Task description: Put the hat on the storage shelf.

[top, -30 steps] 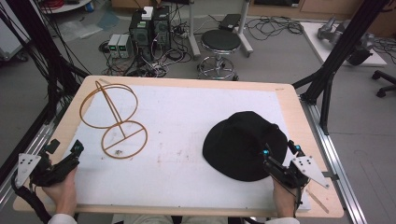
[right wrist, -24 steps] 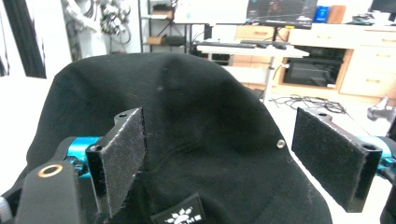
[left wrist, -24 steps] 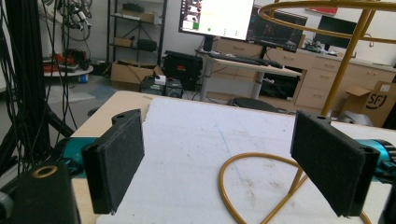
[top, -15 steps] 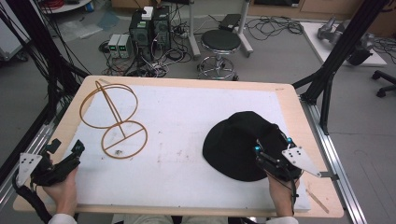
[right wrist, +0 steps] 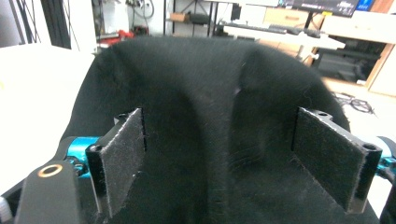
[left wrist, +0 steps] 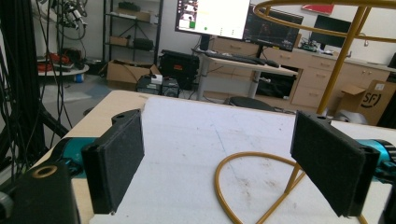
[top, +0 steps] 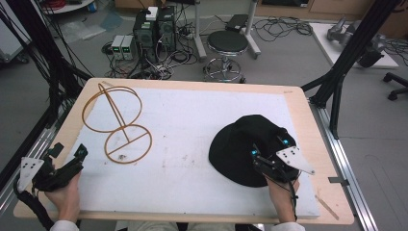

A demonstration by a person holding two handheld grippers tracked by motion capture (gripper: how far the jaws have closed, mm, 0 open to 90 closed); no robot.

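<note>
The right gripper (top: 262, 156), jaws wide, hovered over the black hat (top: 240, 147) near the table's right edge (left gripper (top: 72, 161) open, well apart).

We see even, bright indoor light; the white mat (top: 192, 139) glares in the right gripper view, whose background blurs.

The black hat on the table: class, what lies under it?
The black hat rests on the white mat, which shows all round its brim. Whatever sits beneath its crown is covered, so that cannot be told.
</note>
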